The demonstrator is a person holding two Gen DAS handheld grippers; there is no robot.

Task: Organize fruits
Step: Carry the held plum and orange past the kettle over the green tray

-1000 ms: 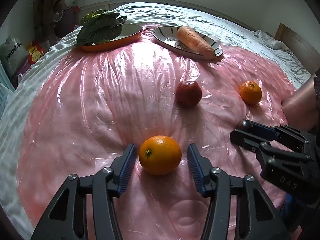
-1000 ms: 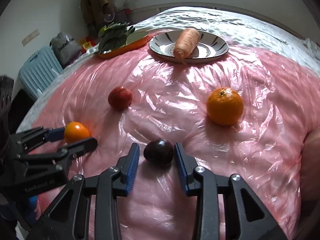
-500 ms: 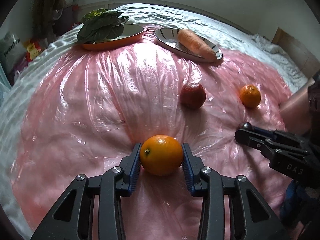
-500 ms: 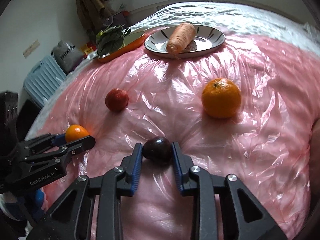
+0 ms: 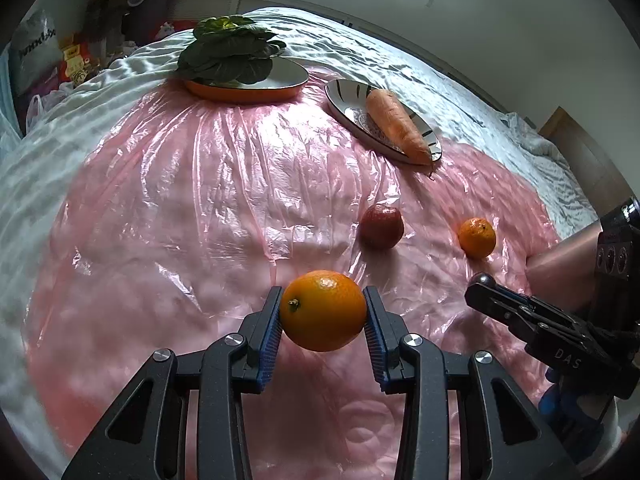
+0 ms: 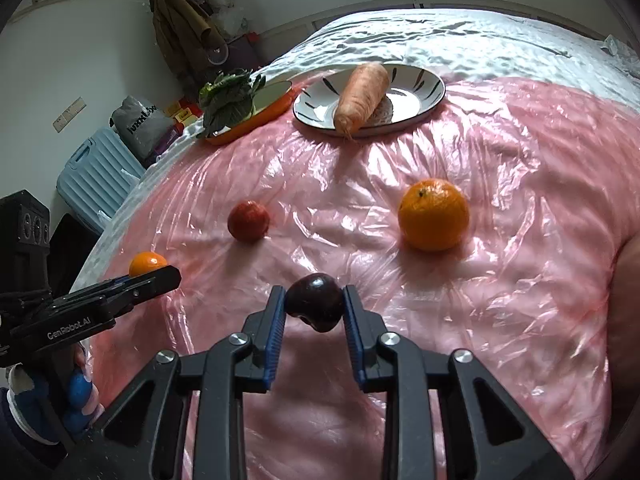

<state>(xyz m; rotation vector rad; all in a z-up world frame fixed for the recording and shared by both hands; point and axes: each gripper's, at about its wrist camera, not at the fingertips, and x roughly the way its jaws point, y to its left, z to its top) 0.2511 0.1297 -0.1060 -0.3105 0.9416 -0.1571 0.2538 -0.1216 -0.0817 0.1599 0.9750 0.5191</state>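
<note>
My left gripper (image 5: 323,316) is shut on a large orange (image 5: 322,310) and holds it a little above the pink plastic sheet (image 5: 208,216). My right gripper (image 6: 314,312) is shut on a dark purple plum (image 6: 314,302), also lifted off the sheet. A red apple (image 5: 381,226) and a small orange (image 5: 477,237) lie on the sheet ahead. In the right wrist view the apple (image 6: 248,220) lies left of centre, the second orange (image 6: 433,213) to the right, and the left gripper's orange (image 6: 146,264) shows at far left.
At the far end an orange dish (image 5: 248,89) holds leafy greens (image 5: 230,50) and a striped plate (image 5: 348,100) holds a carrot (image 5: 396,124). A blue suitcase (image 6: 96,172) and bags stand beside the bed. A wooden headboard (image 5: 592,160) is at right.
Both grippers closed on their fruit, the left on the orange and the right on the plum, then lifted them off the sheet.
</note>
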